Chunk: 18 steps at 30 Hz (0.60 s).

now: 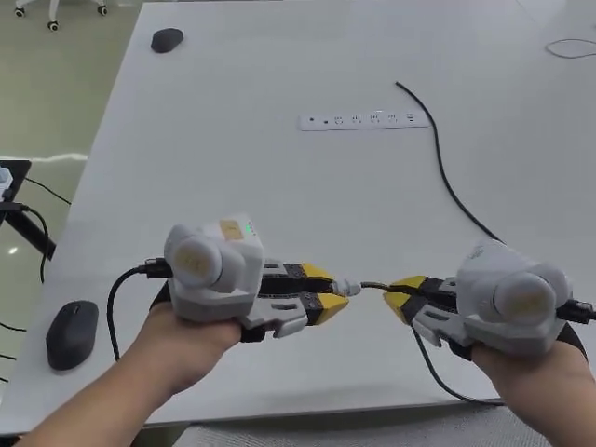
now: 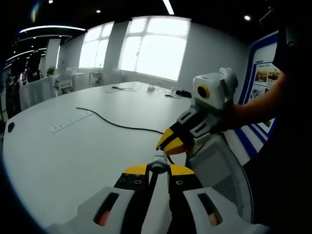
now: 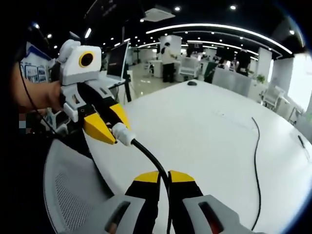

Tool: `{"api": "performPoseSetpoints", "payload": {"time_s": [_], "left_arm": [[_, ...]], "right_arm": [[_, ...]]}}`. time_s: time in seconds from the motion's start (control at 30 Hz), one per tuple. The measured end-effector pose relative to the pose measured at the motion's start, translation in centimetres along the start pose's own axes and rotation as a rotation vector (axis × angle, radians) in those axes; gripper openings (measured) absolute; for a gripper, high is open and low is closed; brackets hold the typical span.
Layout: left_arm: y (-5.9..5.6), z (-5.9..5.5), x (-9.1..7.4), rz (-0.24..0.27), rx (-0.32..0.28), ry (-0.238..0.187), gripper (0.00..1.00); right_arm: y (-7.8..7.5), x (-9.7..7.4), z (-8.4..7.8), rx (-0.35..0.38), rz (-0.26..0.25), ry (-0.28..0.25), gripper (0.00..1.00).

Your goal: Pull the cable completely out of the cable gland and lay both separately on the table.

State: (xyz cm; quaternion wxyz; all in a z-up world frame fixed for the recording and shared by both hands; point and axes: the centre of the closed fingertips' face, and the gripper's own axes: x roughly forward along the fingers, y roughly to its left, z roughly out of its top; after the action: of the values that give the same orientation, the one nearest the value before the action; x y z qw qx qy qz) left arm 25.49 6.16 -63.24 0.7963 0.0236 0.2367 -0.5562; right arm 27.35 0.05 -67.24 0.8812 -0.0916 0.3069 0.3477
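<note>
Above the near edge of the smooth white worktop (image 1: 279,186), the left gripper (image 1: 340,296) has its yellow-tipped jaws clamped on the small, round, pale plastic cable gland (image 1: 348,288). The right gripper (image 1: 391,291) pinches the thin, smooth black cable (image 1: 372,286) between closed jaws, just where it leaves the gland.

no text can be read; the print on the blue wall board (image 2: 261,73) is too small

Two claws, two mice, one each of the rest on one desk (image 1: 279,186).
Left claw (image 1: 341,296), right claw (image 1: 391,291); between them one cable gland (image 1: 350,288) and one black cable (image 1: 373,285); beyond, one power strip (image 1: 363,120); far mouse (image 1: 168,40) ahead, near mouse (image 1: 72,333) left of the left claw.
</note>
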Motion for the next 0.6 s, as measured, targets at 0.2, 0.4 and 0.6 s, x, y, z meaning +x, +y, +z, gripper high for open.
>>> {"api": "performPoseSetpoints", "payload": {"time_s": [0.2,0.4,0.6], "left_arm": [[0.1,0.4,0.0,0.013,-0.015,-0.019,0.15],[-0.2,0.5,0.0,0.027,-0.006,-0.016,0.15],[-0.6,0.6,0.3,0.027,0.007,0.002,0.15]], "right_arm": [[-2.1,-0.3,-1.9,0.212,-0.03,0.011,0.0],[-3.4,-0.2,-4.2,0.391,-0.056,0.026,0.0],[-3.4,0.3,-5.3,0.501,-0.04,0.041,0.0]]}}
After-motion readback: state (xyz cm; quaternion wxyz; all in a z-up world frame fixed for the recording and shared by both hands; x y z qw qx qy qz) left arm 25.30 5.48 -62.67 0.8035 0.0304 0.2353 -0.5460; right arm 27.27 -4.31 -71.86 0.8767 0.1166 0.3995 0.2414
